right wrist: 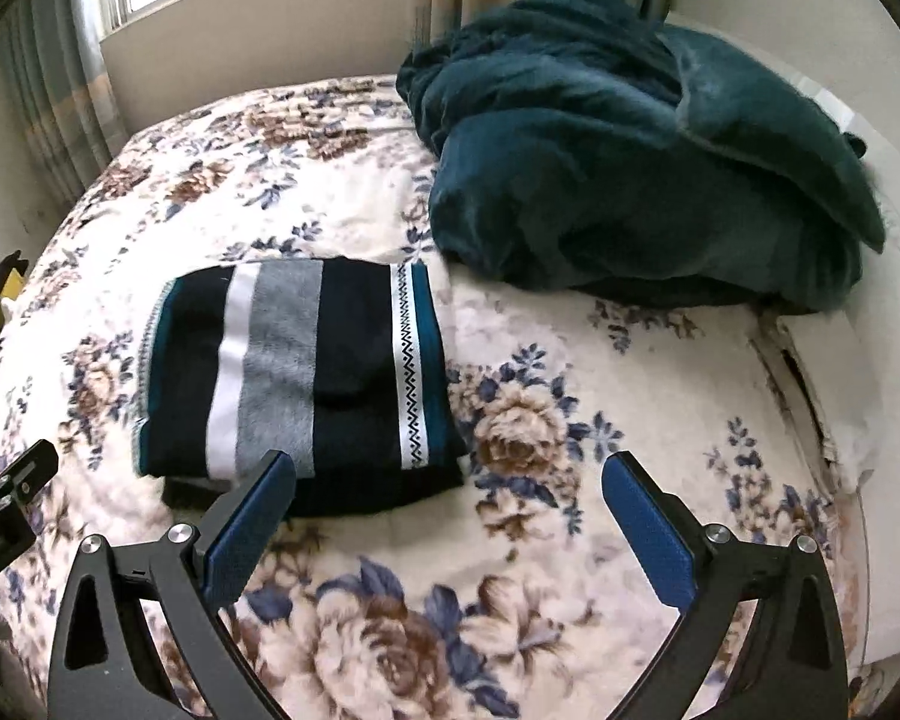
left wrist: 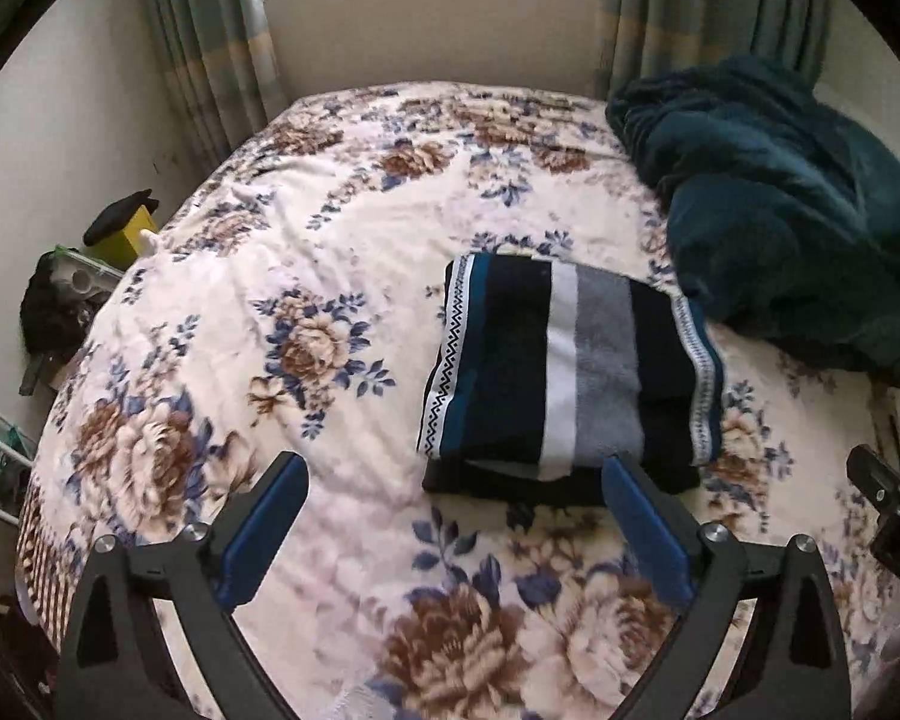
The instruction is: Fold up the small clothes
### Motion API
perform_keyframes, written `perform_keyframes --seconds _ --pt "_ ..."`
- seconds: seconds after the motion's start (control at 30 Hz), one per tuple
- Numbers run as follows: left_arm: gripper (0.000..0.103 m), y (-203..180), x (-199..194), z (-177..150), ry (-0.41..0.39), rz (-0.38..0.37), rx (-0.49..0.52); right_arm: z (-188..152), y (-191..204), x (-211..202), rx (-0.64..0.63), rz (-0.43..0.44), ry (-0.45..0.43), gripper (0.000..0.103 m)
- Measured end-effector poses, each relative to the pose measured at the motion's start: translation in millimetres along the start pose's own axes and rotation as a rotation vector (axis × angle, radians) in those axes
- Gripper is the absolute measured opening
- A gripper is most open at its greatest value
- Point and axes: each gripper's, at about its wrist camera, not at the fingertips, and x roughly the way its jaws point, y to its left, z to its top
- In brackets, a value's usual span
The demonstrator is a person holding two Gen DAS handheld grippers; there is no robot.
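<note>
Two claws spread and empty, left claw (left wrist: pixel 455 480), right claw (right wrist: pixel 450 480), folded striped cloth (left wrist: pixel 564 369) just ahead between them

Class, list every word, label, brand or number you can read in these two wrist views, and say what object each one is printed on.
"DA": pale letters, cut off at the frame edge, on the black body of the right tongs seen in the left wrist view; the rest cannot be read.
No other text: the folded striped garment bears only a zigzag band, the floral bedspread and teal blanket none.
The yellow box by the wall is too small to tell.
</note>
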Motion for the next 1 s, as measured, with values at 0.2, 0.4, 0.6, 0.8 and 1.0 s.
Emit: perform_keyframes --seconds 0.2,0.4,0.6,0.8,1.0 --pt "0.1 1.4 -91.4 -18.6 -0.068 0.015 -0.009 -13.6 -19.9 -82.9 0.0 0.039 -0.039 0.103" --pt "0.1 0.0 -181.6 -40.8 -0.118 0.002 -0.006 -36.1 -41.5 -186.0 -0.034 0.057 -0.122 0.103" --pt "0.1 -4.4 -258.2 -66.5 -0.144 -0.015 0.002 -63.9 -59.3 -290.2 -0.068 0.084 -0.188 0.103" --pt "0.1 1.9 -323.6 -85.6 -0.169 -0.022 -0.005 -88.2 -80.0 -379.9 -0.068 0.098 -0.24 0.103" --pt "0.1 9.2 -369.6 -98.6 -0.189 -0.032 0.01 -107.5 -88.9 -454.2 -0.069 0.102 -0.276 0.103"
